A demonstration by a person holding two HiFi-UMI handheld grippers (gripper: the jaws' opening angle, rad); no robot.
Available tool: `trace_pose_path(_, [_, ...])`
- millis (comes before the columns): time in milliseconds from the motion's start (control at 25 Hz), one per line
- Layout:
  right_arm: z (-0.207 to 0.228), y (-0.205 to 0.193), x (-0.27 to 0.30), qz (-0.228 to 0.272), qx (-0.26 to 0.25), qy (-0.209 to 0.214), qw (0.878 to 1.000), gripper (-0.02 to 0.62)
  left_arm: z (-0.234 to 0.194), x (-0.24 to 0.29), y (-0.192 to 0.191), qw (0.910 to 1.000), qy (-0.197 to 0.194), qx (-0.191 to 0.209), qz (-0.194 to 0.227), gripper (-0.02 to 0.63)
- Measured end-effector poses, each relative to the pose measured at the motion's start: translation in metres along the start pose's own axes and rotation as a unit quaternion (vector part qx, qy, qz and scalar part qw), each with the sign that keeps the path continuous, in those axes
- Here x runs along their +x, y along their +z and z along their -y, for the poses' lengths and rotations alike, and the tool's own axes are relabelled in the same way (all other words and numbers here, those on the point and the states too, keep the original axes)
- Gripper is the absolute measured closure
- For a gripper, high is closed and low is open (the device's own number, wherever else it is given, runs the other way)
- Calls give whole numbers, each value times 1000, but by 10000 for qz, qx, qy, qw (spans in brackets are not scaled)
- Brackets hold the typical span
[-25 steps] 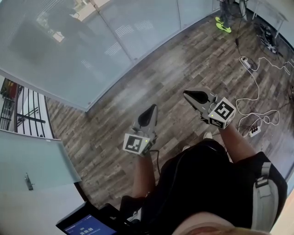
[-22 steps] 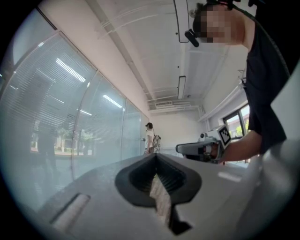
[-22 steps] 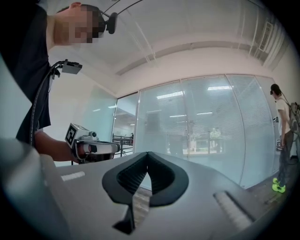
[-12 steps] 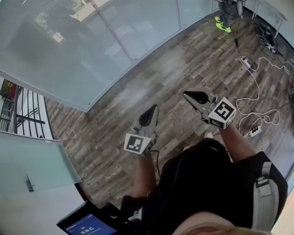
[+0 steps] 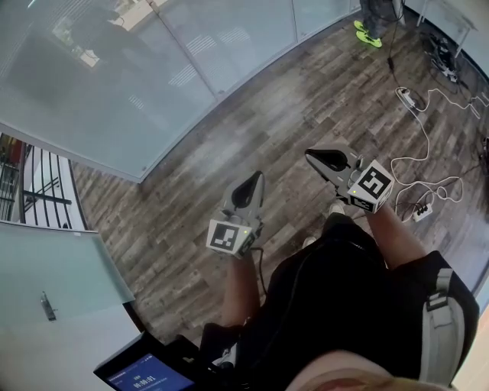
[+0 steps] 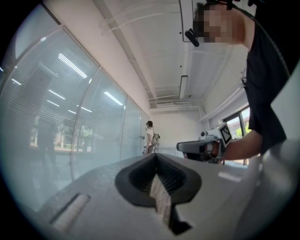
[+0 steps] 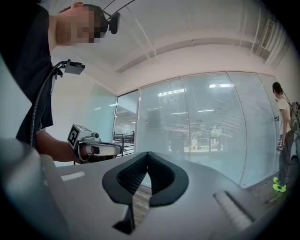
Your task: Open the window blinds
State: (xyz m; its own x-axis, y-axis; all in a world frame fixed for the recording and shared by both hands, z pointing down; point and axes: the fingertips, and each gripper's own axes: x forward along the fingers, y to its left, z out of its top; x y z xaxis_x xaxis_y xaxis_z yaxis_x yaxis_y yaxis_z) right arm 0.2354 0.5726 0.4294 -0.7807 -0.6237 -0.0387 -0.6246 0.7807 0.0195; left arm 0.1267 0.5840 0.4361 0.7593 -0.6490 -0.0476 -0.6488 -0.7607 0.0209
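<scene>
The window blinds [image 5: 99, 84] hang with their slats closed behind a long glass wall, at the upper left of the head view; the same blinds [image 7: 211, 131] show in the right gripper view and, off to the left, in the left gripper view [image 6: 51, 108]. My left gripper [image 5: 254, 177] is held level over the wooden floor, shut, with nothing in it. My right gripper [image 5: 309, 155] is beside it, also shut and holding nothing. Both are well short of the glass. Each gripper view shows its own jaws closed tip to tip, the left gripper [image 6: 156, 155] and the right gripper [image 7: 147, 153].
A person in neon shoes [image 5: 370, 23] stands at the far right end of the glass wall. Cables and power strips [image 5: 416, 107] lie on the floor at right. A door with a handle [image 5: 47, 302] and a dark railing [image 5: 38, 183] are at left.
The head view has shifted slightly. Both grippers stay in place and remain shut.
</scene>
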Motion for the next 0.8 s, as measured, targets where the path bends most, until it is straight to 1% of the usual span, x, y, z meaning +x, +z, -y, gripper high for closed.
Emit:
trace_pose_path(160, [3,8,2,71,46,15,10000,589,0,6,0,10000,5,6,24,603])
trace_pose_path(280, [8,1,3,40,167,96,9998,589,-3,9,-3,9998,35,-180,74,603])
trace_pose_path(560, [33,-15,34,-100,524,343,9980,589,-21,25,-6,9991,320,-279,-62,603])
trace_pose_path(680, [46,-18,59,-85,378,590,9975,589,-43,28,-16,9982,506,-263,-210,603])
trace_pose_path(800, [60,-15,81,-85,264,821,9962,589,-66,41,-13,9973,669,-252,-193,603])
